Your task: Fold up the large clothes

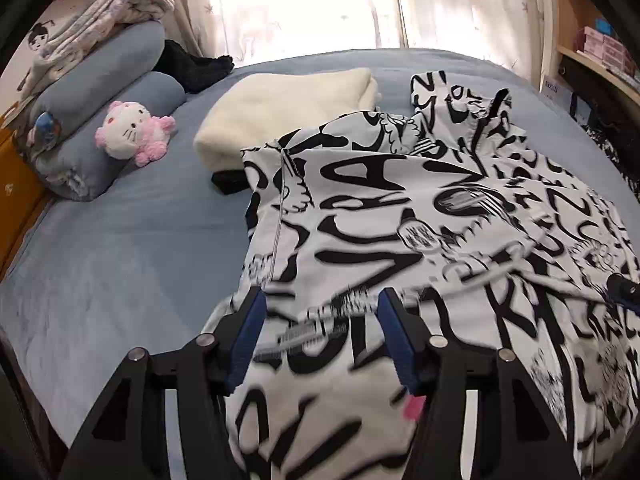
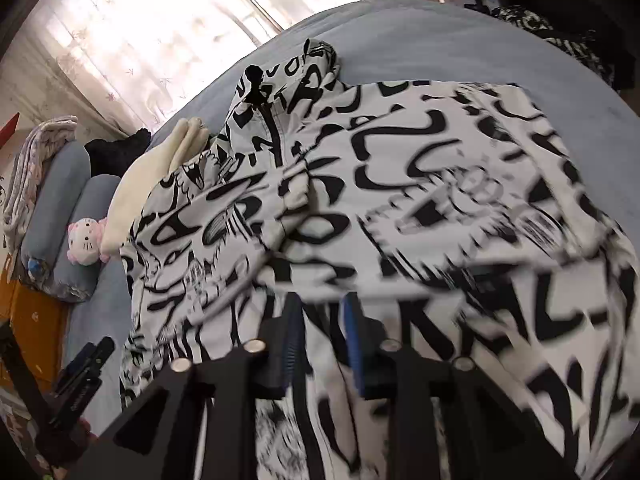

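Black-and-white printed jacket [image 1: 420, 208] lies partly folded on the blue bed [image 1: 120, 248], right under and ahead of both claws, collar end pointing away toward the window. My left claw [image 1: 320, 320] is spread with cloth beneath but nothing pinched; right claw [image 2: 320, 320] is parted narrower, also empty. Open bed to the left; cream blanket [image 1: 280, 112] crowds the far-left corner.

A blue bed [image 1: 120, 248] fills the frame, with two blue pillows [image 1: 116, 80] stacked at upper left and a striped blanket [image 1: 100, 12] on top. A pink plush cat [image 1: 128, 134] leans against the lower pillow; a folded cream blanket [image 1: 280, 104] lies at upper centre, before bright curtains [image 1: 304, 4].
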